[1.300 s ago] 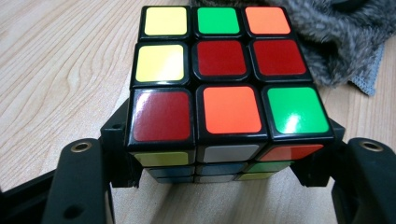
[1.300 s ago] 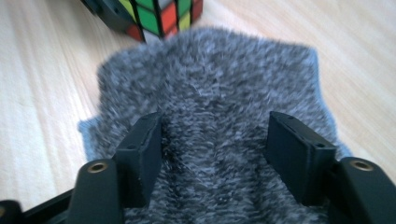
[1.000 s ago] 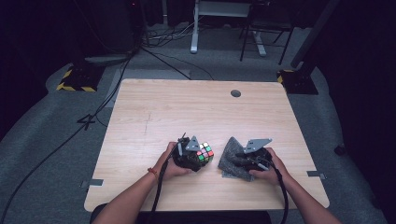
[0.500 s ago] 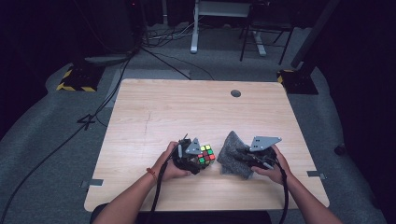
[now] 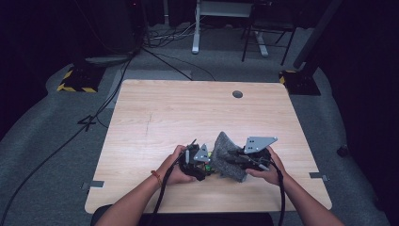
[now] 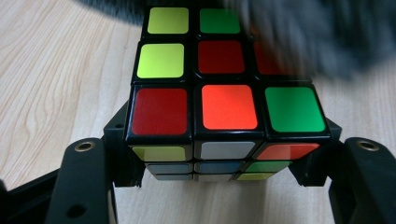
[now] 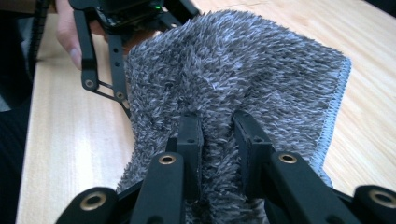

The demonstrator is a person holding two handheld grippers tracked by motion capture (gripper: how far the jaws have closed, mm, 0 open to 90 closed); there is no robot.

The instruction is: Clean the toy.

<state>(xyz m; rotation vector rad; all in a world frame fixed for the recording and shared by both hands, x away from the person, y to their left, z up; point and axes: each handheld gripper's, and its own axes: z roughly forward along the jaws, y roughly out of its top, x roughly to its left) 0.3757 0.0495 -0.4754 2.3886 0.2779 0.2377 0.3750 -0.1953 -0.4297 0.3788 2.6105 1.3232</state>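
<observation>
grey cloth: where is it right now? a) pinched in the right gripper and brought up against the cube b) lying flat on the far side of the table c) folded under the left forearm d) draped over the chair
a: in the right gripper view the right gripper has its jaws pinched on a fold of the grey cloth, and in the left gripper view the cloth's blurred edge overlaps the top of the cube held by the left gripper.

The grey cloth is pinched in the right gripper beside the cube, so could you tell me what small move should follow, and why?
Probably draw the grey cloth across the cube's top face: the left gripper clamps the cube, the right gripper pinches the cloth, whose edge already overlaps the far corner.
</observation>
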